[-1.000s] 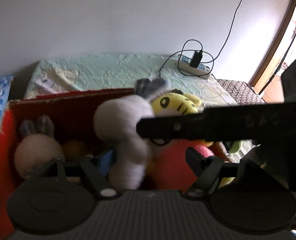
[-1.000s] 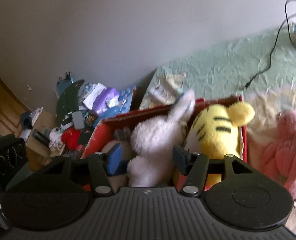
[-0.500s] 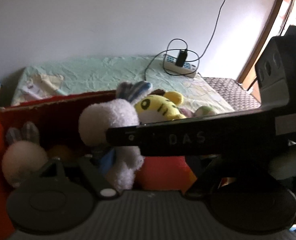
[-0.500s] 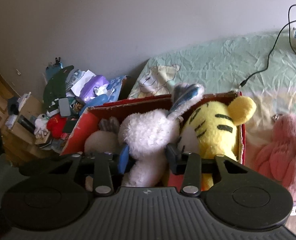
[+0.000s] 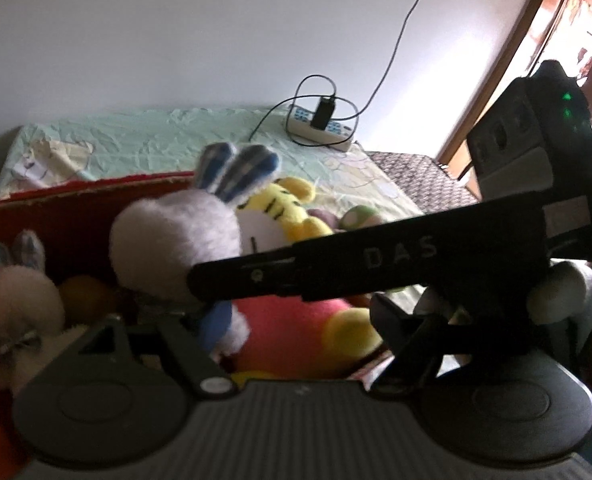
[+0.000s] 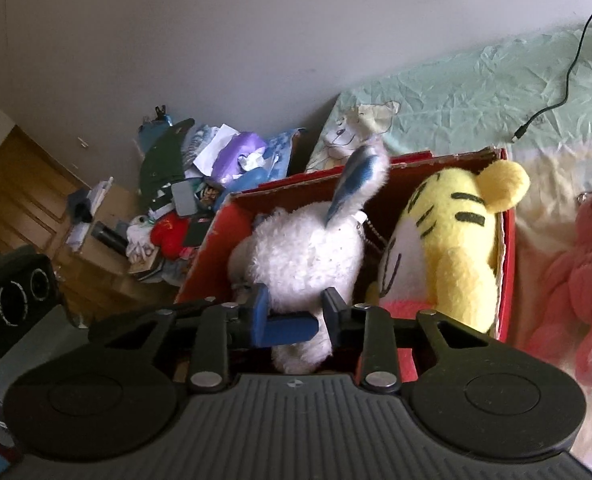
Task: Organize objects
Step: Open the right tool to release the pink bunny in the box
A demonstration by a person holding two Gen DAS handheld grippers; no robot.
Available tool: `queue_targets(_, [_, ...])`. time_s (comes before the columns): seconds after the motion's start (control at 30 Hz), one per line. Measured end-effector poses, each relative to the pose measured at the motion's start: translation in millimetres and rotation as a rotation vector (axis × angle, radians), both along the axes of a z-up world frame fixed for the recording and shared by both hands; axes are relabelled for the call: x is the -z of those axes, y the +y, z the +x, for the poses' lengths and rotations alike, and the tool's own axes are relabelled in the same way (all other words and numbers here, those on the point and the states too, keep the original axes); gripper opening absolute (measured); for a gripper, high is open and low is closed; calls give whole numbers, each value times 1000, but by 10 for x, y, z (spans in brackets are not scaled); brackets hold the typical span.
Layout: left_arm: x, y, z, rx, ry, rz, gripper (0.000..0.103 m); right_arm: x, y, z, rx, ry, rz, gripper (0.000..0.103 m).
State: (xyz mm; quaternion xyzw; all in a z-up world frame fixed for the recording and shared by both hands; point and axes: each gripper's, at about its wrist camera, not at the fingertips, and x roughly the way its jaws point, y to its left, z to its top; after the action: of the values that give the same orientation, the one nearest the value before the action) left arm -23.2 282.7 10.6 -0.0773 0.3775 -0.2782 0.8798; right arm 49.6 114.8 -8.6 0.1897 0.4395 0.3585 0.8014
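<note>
Left wrist view: left gripper spread wide, empty, over red box. White rabbit sits in box beside yellow tiger; smaller rabbit at far left.

Right wrist view: right gripper clamped on white rabbit inside box; pink plush on bed outside.

Two white rabbits, one tiger, one pink plush.

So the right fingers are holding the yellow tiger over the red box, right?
Not the tiger. The right wrist view shows the right gripper shut on the white bunny over the red box; the yellow tiger sits beside it.
</note>
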Motion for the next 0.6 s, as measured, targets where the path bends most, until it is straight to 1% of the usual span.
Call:
queue_targets(0.07, [1,-13,-14,8,-3,2,77,29,6,21,25,11,-25,31])
queue_targets(0.17, [48,-42,20,8,-1,29,77,74,57,57,73,-10,-85,33])
queue_targets(0.27, [32,5,17,-7,-13,29,81,83,82,68,84,-36,-91,32])
queue_targets(0.37, [11,66,-11,-54,-54,66,88,104,147,61,75,-71,-144,32])
queue_targets(0.43, [11,125,3,-86,-64,76,88,128,183,49,70,-95,-167,31])
queue_targets(0.53, [62,186,73,-106,-47,80,92,177,154,81,76,-83,-173,28])
queue_targets(0.6, [108,166,88,-129,-57,121,94,181,135,79,74,-81,-165,29])
